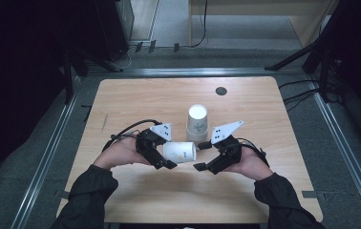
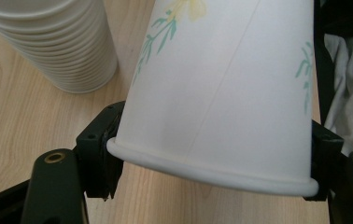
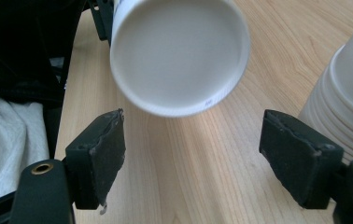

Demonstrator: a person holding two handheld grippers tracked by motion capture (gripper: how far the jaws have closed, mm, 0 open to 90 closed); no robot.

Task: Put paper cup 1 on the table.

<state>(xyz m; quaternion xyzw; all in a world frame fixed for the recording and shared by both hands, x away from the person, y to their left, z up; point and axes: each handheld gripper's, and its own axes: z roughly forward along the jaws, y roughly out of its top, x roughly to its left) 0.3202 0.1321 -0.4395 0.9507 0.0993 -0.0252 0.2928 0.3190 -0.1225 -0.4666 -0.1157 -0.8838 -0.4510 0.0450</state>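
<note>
A white paper cup (image 1: 179, 151) with a green and yellow flower print lies on its side above the table, base toward the right. My left gripper (image 1: 169, 152) is shut on it near the rim; in the left gripper view both pads press the cup (image 2: 221, 93) at its rolled lip. My right gripper (image 1: 202, 155) stands open just right of the cup. In the right gripper view the cup's round base (image 3: 179, 51) hangs beyond the gripper (image 3: 193, 154), with no pad touching it. A stack of upturned paper cups (image 1: 197, 123) stands on the wooden table (image 1: 135, 100) just behind both grippers.
The stack (image 2: 58, 42) is close on the left in the left gripper view, and the same stack (image 3: 347, 102) is at the right edge of the right gripper view. A dark round cable hole (image 1: 221, 90) sits near the table's far edge. Metal rails and dark stands surround the table.
</note>
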